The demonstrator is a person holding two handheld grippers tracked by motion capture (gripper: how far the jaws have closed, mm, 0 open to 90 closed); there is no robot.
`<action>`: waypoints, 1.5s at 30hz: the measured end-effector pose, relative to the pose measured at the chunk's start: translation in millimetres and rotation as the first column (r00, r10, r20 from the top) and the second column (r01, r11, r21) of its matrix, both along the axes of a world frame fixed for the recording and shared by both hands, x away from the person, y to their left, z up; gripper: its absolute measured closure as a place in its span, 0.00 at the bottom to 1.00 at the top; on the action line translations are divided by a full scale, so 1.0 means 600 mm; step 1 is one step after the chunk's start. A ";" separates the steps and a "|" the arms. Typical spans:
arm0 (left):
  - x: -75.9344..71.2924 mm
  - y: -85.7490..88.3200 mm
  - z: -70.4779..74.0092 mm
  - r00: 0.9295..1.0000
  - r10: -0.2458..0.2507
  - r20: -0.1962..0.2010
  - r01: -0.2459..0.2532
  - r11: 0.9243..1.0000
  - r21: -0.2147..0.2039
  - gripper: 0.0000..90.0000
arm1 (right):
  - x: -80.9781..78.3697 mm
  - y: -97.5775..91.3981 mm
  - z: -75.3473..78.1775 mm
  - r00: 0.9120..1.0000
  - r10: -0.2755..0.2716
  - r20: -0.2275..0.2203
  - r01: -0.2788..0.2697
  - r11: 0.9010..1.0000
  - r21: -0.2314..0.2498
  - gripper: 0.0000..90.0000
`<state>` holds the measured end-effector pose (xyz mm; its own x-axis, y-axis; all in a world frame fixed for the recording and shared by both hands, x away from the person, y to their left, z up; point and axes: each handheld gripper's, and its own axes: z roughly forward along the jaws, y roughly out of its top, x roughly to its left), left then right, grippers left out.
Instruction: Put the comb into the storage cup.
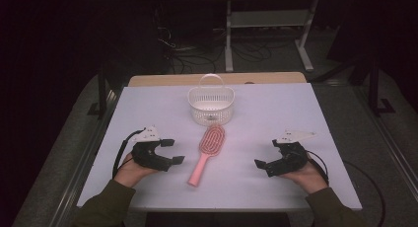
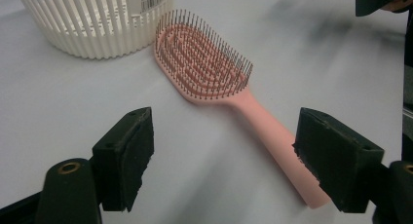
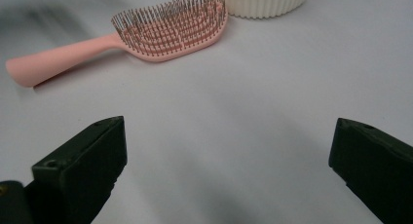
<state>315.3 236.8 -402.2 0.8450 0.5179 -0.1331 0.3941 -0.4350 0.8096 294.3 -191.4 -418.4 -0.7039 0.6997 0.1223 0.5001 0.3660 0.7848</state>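
Note:
A pink hairbrush lies bristles up in the middle of the white table, its head touching a white slatted basket with a handle behind it. My left gripper rests on the table just left of the brush handle, jaws apart and pointing at it. In the left gripper view the brush lies ahead, and its handle end runs behind the right-hand jaw of my left gripper, with no pad pressing on it. My right gripper stands open right of the brush; bare table shows between its jaws.
The basket looks empty from above. A wooden strip edges the table's far side. Beyond it are a metal frame and cables on a dark floor. Both forearms come in over the near edge.

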 end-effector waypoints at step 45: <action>0.010 -0.097 0.000 0.996 -0.069 -0.064 0.071 0.997 0.037 1.00 | 0.002 -0.002 -0.001 1.000 -0.002 -0.013 0.002 1.000 0.010 0.01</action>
